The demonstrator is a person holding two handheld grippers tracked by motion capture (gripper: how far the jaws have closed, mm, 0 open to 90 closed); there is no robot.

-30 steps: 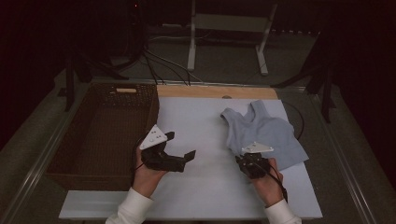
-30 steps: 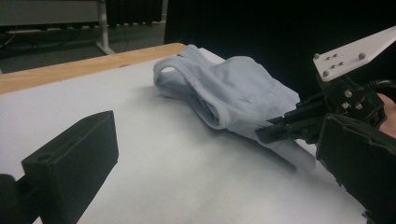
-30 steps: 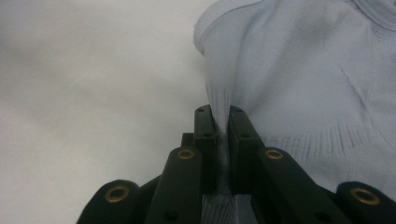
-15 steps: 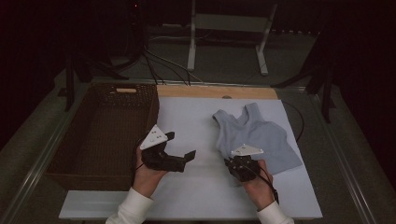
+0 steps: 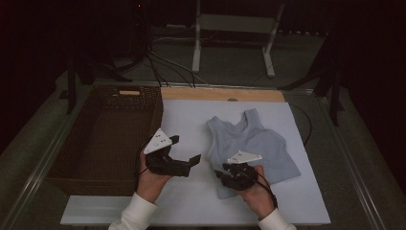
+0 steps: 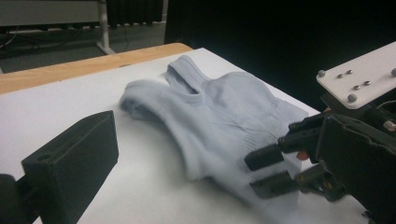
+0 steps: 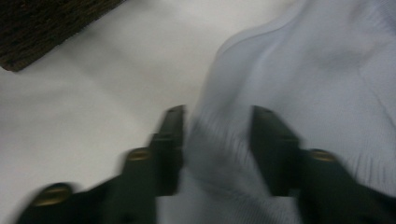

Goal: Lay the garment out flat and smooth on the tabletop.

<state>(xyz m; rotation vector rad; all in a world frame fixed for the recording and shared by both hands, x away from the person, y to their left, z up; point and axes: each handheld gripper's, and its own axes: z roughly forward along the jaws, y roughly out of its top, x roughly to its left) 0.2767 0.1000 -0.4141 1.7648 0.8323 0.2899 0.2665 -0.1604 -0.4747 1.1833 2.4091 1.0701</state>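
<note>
High view: right gripper (image 5: 229, 175) jaws have just been opening, releasing the top (image 5: 253, 143); left gripper (image 5: 184, 153) open, empty. Next, probably regrasp to fold.

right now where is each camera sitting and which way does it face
High view: above the person's side, looking forward and down on the table, basket and tank top; both hands with the left gripper and right gripper show.
Left gripper view: rides the left gripper, looks across the table at the tank top; one own jaw shows.
Right gripper view: rides the right gripper, looks down on the hem between its parted jaws, which have just been opening.
All three share the tank top.
</note>
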